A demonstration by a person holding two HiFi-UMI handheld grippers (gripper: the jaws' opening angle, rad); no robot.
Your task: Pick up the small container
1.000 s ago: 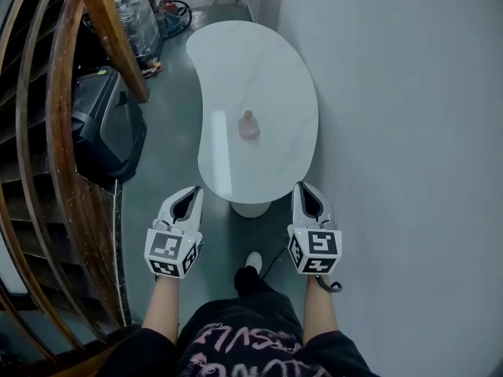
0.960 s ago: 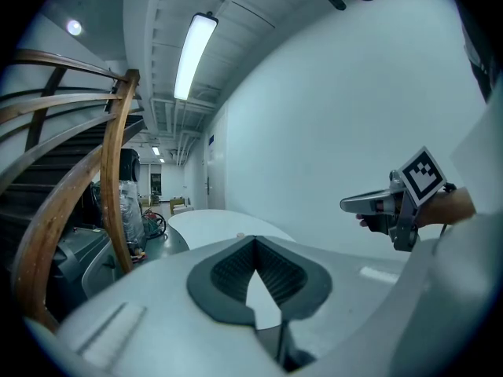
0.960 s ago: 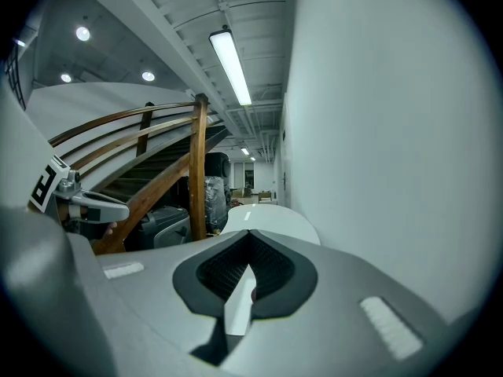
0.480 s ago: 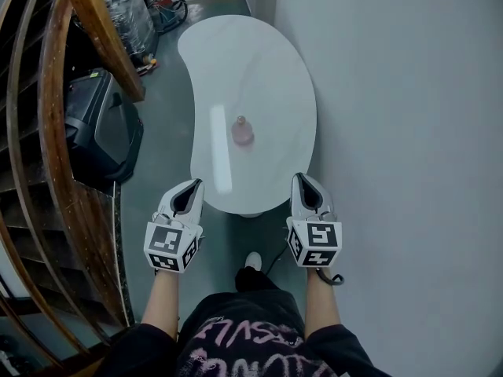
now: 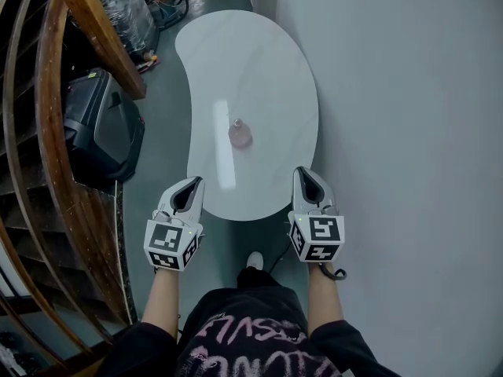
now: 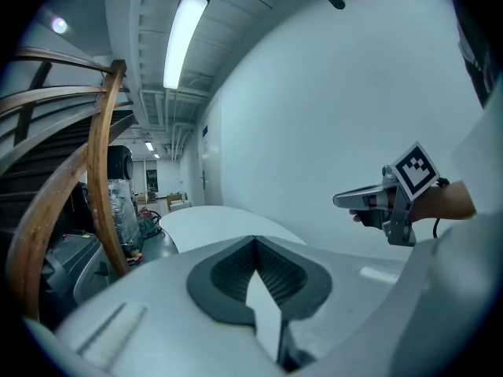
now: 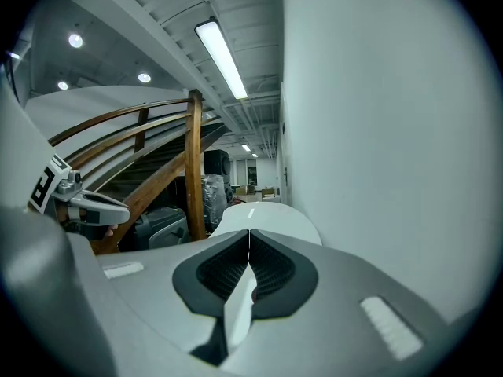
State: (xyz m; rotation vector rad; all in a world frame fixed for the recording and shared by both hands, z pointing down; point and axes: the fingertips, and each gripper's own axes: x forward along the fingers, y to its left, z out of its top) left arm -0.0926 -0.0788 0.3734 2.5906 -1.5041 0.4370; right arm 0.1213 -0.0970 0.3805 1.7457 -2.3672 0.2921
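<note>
Looking steeply down from the head view, a person stands at the near end of a white, kidney-shaped surface that runs away along a pale wall. The small container, a pink, rounded jar with a narrower top, stands upright on the surface near its middle, alone. It is ahead of both grippers, roughly between their lines, and well apart from each.

The left gripper is held over the near left edge of the surface, pointing forward. In the left gripper view its jaws are pressed together at the tips, with nothing between them. The right gripper is held level with it at the near right edge, close to the wall. In the right gripper view its jaws are likewise closed tip to tip and hold nothing. Each gripper carries a cube with black-and-white square markers at its back, just above the person's wrist.

To the left, a curved wooden stair railing sweeps past a black case on the grey floor. Below the grippers are the person's bare forearms, a dark top with pink print and one white shoe.
</note>
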